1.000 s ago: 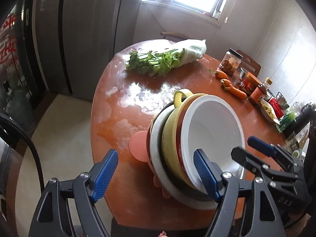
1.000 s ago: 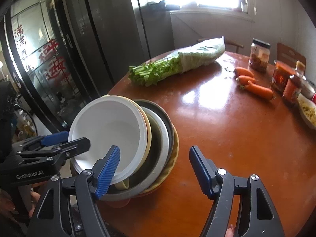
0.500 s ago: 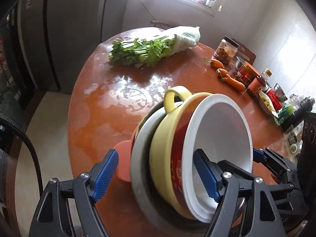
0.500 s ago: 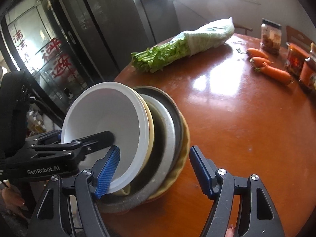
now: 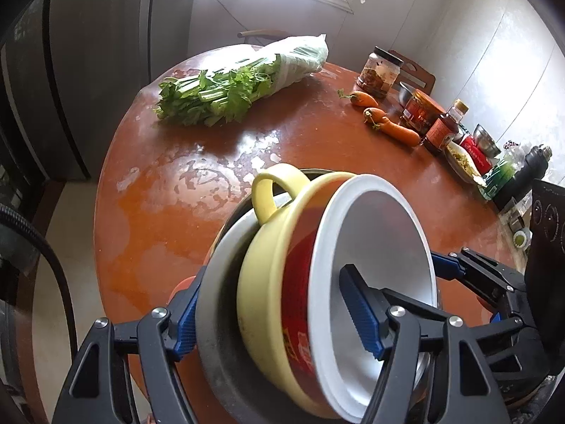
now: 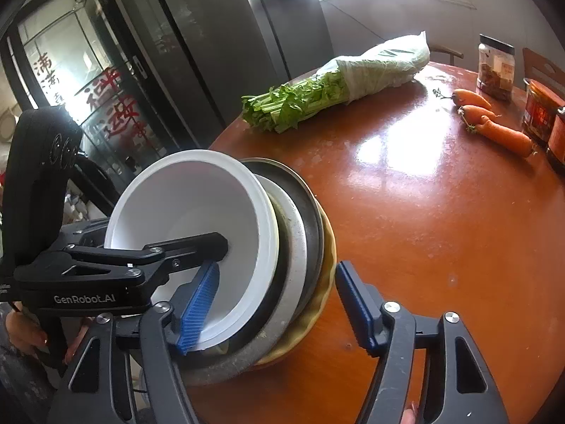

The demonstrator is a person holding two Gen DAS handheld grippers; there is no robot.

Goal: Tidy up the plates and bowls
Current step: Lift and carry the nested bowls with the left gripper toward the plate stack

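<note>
A nested stack of dishes stands tilted on its edge at the near rim of the round table [image 5: 176,212]: a white bowl [image 5: 381,258] in a red-and-yellow bowl [image 5: 268,275] with a yellow handle, then grey plates [image 5: 219,289]. In the right wrist view the white bowl [image 6: 190,219] leans on grey plates [image 6: 296,258] and a yellow fluted plate [image 6: 325,282]. My left gripper [image 5: 279,314] straddles the stack, one finger inside the white bowl, one behind the plates. My right gripper [image 6: 275,304] is open around the stack's lower edge from the other side.
Bagged celery [image 5: 240,84] lies at the table's far side. Carrots [image 5: 385,116], a jar [image 5: 379,74], a tin and sauce bottles [image 5: 441,127] stand along the right. A dark fridge [image 6: 212,35] stands beyond the table. A pink object [image 5: 180,286] shows behind the stack.
The stack has tipped up further onto its edge and come closer to both grippers. The left gripper's fingers now straddle it, and the right gripper has closed in on its rim.
</note>
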